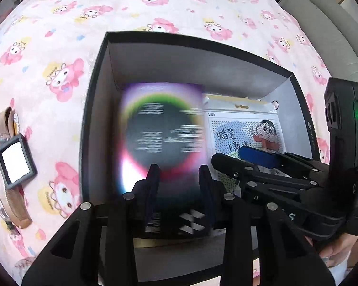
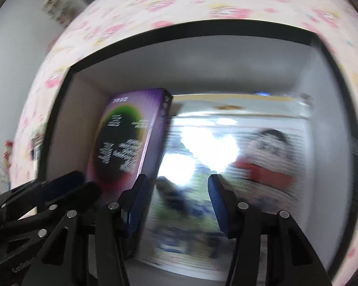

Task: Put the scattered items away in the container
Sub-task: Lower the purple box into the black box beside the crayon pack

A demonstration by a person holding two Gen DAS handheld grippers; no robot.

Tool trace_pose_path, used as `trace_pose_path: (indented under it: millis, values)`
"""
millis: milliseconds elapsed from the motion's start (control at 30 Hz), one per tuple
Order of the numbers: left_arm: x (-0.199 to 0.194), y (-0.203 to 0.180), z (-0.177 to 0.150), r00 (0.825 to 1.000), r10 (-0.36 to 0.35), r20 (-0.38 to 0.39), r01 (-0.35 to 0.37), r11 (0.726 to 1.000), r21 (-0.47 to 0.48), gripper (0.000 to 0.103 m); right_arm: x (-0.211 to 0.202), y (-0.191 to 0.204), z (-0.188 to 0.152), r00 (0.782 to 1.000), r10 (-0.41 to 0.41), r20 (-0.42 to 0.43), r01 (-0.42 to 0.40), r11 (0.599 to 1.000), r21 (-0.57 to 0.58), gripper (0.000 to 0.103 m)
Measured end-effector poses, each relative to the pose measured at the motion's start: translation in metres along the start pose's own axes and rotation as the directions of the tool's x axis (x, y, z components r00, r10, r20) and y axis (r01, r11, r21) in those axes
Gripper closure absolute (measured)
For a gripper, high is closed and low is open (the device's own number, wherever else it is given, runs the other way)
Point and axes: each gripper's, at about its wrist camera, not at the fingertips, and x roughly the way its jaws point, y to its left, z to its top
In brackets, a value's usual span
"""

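A black open box (image 1: 95, 95) sits on a pink cartoon-print bedsheet. My left gripper (image 1: 179, 178) is shut on a purple box with a rainbow ring (image 1: 164, 128), holding it inside the black box, blurred. In the right wrist view the purple box (image 2: 128, 138) stands tilted at the left of the black box (image 2: 226, 59). A cartoon bead-kit packet (image 1: 245, 128) lies flat on the bottom at the right. My right gripper (image 2: 179, 195) is open just above the packet (image 2: 238, 157), empty. It also shows in the left wrist view (image 1: 248, 159).
A small black-framed white square (image 1: 15, 162) and a tan pouch (image 1: 14, 205) lie on the sheet (image 1: 59, 35) left of the black box. A grey padded bed edge (image 1: 327, 31) is at the upper right.
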Motion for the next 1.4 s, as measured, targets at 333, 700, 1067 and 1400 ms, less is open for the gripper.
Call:
trace_pose_path:
  millis: [333, 700, 1067, 1400]
  values:
    - [0.015, -0.013, 0.054, 0.999, 0.025, 0.028, -0.026, 0.999, 0.045, 0.066, -0.008, -0.03, 0.035, 0.998, -0.051, -0.026, 0.053, 0.996, 0.071, 0.057]
    - [0.061, -0.001, 0.105, 0.99, 0.142, 0.006, -0.142, 0.99, 0.019, 0.066, 0.007, -0.037, 0.076, 0.997, -0.059, 0.04, 0.056, 0.995, 0.081, 0.057]
    - [0.078, 0.009, 0.091, 0.984, 0.134, -0.12, -0.135, 0.991, -0.001, 0.066, 0.02, -0.032, 0.065, 0.991, -0.129, -0.021, 0.13, 0.991, 0.034, 0.056]
    - [0.023, 0.002, 0.06, 0.999, 0.01, 0.049, -0.01, 1.0, -0.001, 0.066, -0.01, -0.021, 0.045, 0.988, -0.129, 0.081, 0.126, 0.991, 0.043, 0.056]
